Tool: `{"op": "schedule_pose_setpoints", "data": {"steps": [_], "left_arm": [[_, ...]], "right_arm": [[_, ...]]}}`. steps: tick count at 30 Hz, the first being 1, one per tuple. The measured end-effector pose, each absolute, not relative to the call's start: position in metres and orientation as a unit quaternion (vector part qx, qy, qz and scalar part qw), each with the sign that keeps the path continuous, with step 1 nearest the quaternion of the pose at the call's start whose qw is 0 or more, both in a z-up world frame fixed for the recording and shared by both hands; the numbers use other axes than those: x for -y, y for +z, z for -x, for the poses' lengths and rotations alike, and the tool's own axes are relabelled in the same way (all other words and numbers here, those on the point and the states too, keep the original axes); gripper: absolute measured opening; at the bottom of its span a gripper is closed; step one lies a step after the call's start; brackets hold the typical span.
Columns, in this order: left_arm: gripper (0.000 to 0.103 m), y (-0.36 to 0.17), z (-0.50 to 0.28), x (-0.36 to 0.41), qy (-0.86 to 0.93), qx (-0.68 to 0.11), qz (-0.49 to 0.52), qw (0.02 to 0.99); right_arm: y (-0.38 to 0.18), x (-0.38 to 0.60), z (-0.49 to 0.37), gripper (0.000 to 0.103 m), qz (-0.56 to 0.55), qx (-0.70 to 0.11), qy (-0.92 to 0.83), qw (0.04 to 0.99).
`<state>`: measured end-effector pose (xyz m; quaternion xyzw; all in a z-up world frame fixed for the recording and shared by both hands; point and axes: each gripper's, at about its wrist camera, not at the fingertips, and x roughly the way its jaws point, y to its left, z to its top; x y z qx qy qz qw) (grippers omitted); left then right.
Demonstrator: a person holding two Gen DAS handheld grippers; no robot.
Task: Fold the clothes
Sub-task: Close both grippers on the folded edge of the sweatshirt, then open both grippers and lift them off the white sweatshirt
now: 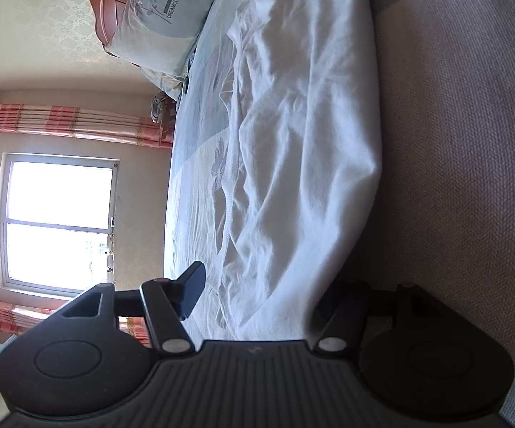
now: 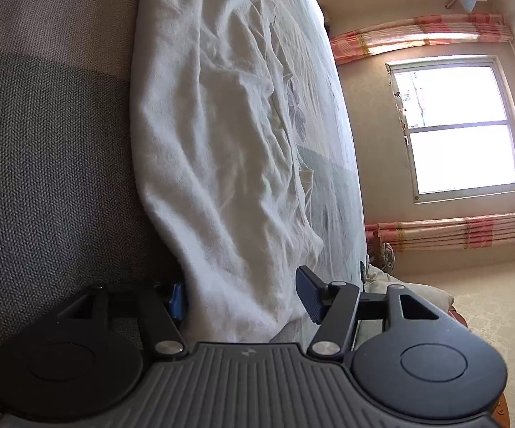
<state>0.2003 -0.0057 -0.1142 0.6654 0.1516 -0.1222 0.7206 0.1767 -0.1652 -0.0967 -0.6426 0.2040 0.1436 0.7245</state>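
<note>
The left gripper (image 1: 268, 296) has its fingers (image 1: 191, 290) spread wide around the near edge of a wrinkled white garment (image 1: 293, 125). The right gripper (image 2: 243, 301) is likewise spread wide around that edge. The garment lies on a bed (image 1: 200, 185), its edge draping over the side. A pillow (image 1: 157, 21) sits beyond, and a window (image 2: 457, 128) behind.
</note>
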Motion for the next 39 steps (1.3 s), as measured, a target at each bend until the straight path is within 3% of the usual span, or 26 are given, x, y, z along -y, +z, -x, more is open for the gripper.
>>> {"op": "schedule_pose_setpoints", "data": {"steps": [5, 11, 14, 15, 16, 17, 18, 19, 32, 39], "left_arm": [[0.063, -0.114, -0.205, 0.011, -0.138, -0.146, -0.665, 0.719], [0.063, -0.112, -0.215, -0.004, -0.125, -0.178, -0.670, 0.710], [0.054, -0.120, -0.215, 0.003, -0.120, -0.175, -0.680, 0.701], [0.042, -0.125, -0.213, 0.005, -0.122, -0.173, -0.688, 0.694], [0.021, -0.131, -0.210, 0.008, -0.125, -0.170, -0.695, 0.687], [0.008, -0.137, -0.208, 0.009, -0.126, -0.171, -0.698, 0.684], [0.000, -0.143, -0.206, 0.010, -0.126, -0.174, -0.699, 0.683], [0.000, -0.144, -0.205, 0.009, -0.126, -0.172, -0.696, 0.685], [0.001, -0.107, -0.199, -0.003, -0.100, -0.122, -0.665, 0.730], [0.002, -0.097, -0.150, -0.006, -0.105, -0.114, -0.676, 0.720]], "right_arm": [[-0.101, 0.148, -0.178, 0.065, 0.662, -0.174, 0.158, 0.712], [-0.098, 0.164, -0.193, 0.065, 0.666, -0.204, 0.156, 0.701], [-0.102, 0.162, -0.203, 0.065, 0.678, -0.208, 0.160, 0.687], [-0.105, 0.159, -0.203, 0.062, 0.686, -0.203, 0.162, 0.679], [-0.109, 0.157, -0.202, 0.057, 0.693, -0.203, 0.166, 0.672], [-0.113, 0.156, -0.200, 0.043, 0.697, -0.206, 0.173, 0.665], [-0.119, 0.156, -0.196, 0.016, 0.701, -0.208, 0.178, 0.658], [-0.126, 0.157, -0.192, 0.009, 0.705, -0.209, 0.181, 0.653], [-0.095, 0.156, -0.181, 0.007, 0.662, -0.177, 0.137, 0.715], [-0.068, 0.151, -0.139, 0.007, 0.660, -0.168, 0.131, 0.720]]}}
